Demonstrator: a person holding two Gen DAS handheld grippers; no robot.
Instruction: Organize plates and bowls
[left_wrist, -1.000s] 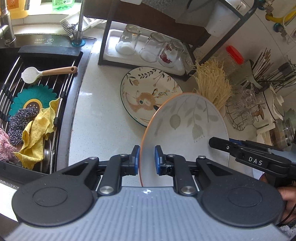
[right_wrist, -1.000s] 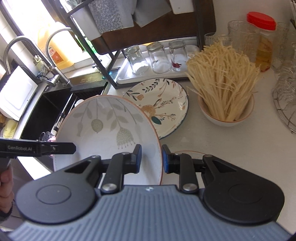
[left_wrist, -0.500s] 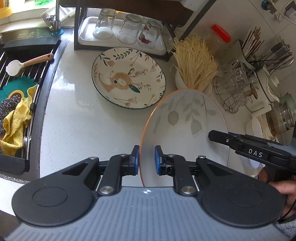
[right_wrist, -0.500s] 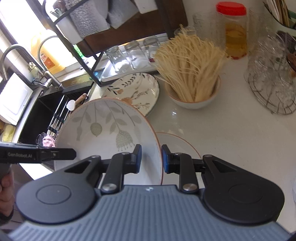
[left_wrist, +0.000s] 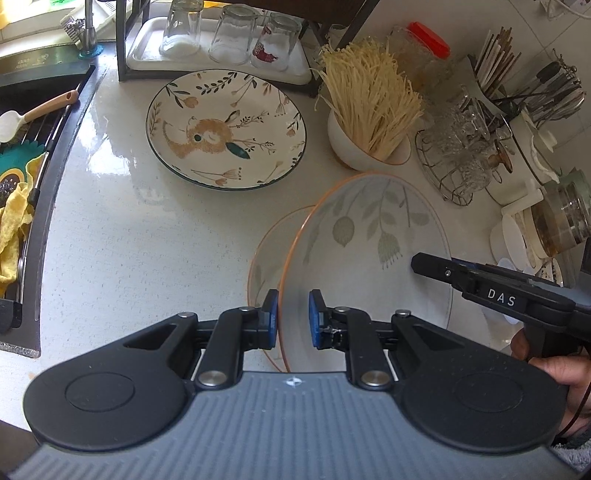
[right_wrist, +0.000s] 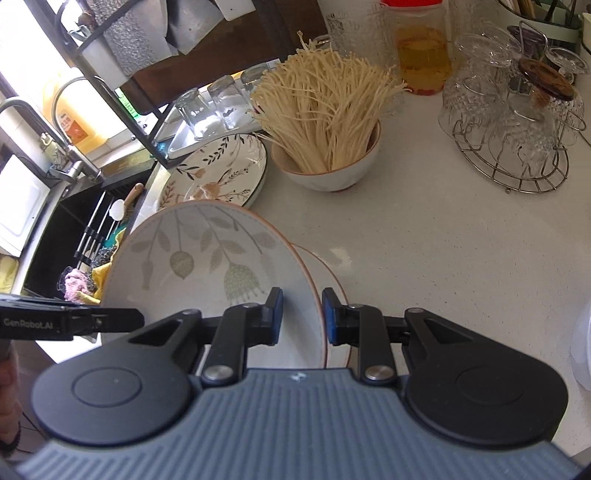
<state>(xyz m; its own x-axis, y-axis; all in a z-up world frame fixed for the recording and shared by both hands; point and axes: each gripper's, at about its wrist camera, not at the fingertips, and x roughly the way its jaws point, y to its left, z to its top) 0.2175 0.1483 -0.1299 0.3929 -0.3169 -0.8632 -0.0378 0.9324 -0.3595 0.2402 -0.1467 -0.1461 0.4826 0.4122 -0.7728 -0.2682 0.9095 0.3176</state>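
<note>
A white plate with grey-green leaves and an orange rim hangs tilted over the counter, held from both sides. My left gripper is shut on its near-left rim. My right gripper is shut on the opposite rim of the same leaf plate. Under it a matching orange-rimmed plate lies flat on the counter, mostly covered. A larger rabbit-pattern plate lies farther back. A white bowl full of pale strands stands to its right.
The sink with a rack, a yellow cloth and a spoon lies to the left. Upturned glasses on a white tray stand under a dark shelf frame. A wire rack of glassware, a red-lidded jar and a utensil holder crowd the right.
Both grippers have carried the leaf plate to the right, away from the sink, and lower. It now hangs over the matching plate on the counter. The grips are unchanged.
</note>
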